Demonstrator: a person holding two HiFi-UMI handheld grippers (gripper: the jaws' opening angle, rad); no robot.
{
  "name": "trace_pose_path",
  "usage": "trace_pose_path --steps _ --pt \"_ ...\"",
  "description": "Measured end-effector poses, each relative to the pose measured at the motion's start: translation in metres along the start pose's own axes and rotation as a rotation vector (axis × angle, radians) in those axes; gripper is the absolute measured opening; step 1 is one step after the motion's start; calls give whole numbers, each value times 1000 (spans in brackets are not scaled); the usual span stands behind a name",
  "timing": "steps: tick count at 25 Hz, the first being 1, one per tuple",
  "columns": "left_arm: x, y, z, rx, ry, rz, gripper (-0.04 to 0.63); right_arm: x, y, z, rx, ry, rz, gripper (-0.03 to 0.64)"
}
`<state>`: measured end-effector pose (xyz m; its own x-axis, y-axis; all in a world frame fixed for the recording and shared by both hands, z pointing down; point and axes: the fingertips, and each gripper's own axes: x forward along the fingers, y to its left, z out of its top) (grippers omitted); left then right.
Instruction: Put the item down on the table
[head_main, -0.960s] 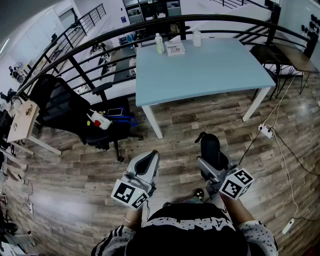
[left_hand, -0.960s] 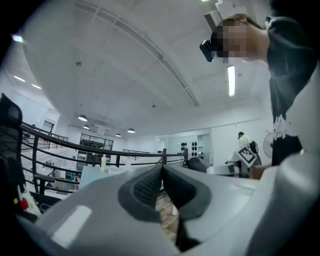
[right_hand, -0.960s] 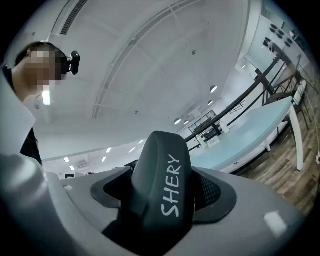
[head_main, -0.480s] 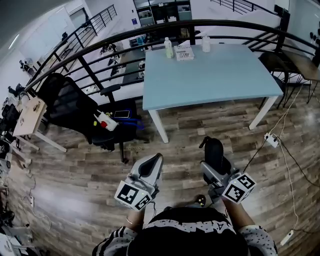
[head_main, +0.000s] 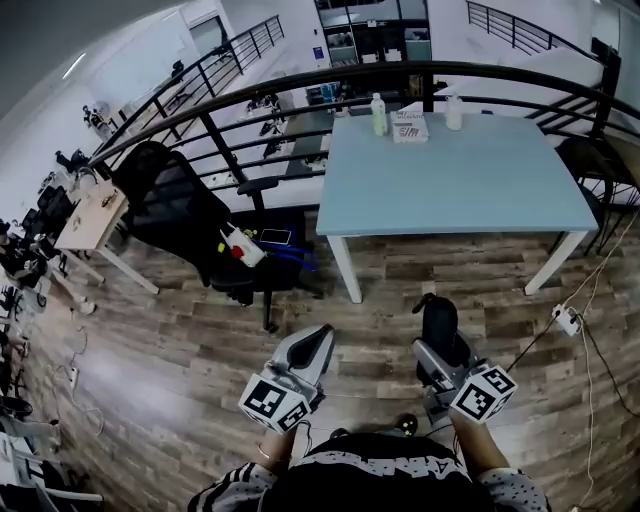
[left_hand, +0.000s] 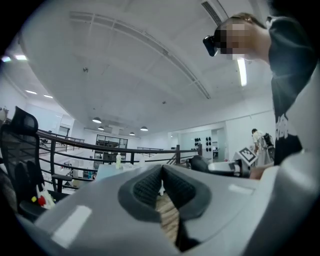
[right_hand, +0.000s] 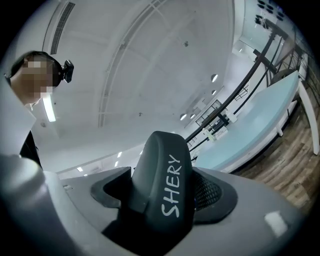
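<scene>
On the pale blue table (head_main: 480, 185), at its far 12 o'clock edge, stand 2 bottles, a greenish one (head_main: 378, 113) and a white one (head_main: 454, 112), with a small box (head_main: 409, 126) between them; their contents cannot be made out. The right gripper (head_main: 441, 347) has its jaws spread part way and clamped on a black case (right_hand: 164, 182) lettered "SHERY", which sticks out past the jaw tips. The left gripper (head_main: 311, 347) has its jaws drawn together at the tips with nothing between them. The case is over the wood floor (head_main: 180, 350), with the table well apart at 12 o'clock.
</scene>
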<state>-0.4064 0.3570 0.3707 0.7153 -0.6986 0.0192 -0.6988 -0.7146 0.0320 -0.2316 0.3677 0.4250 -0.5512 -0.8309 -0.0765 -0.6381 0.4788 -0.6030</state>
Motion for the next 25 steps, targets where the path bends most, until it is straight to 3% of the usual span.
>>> trace_pose_path --steps 16,25 --pt "32 -29 -1 21 0 97 0 -9 -46 19 9 42 75 376" --pt "62 -48 -3 24 2 50 0 -37 -65 34 -9 21 18 376"
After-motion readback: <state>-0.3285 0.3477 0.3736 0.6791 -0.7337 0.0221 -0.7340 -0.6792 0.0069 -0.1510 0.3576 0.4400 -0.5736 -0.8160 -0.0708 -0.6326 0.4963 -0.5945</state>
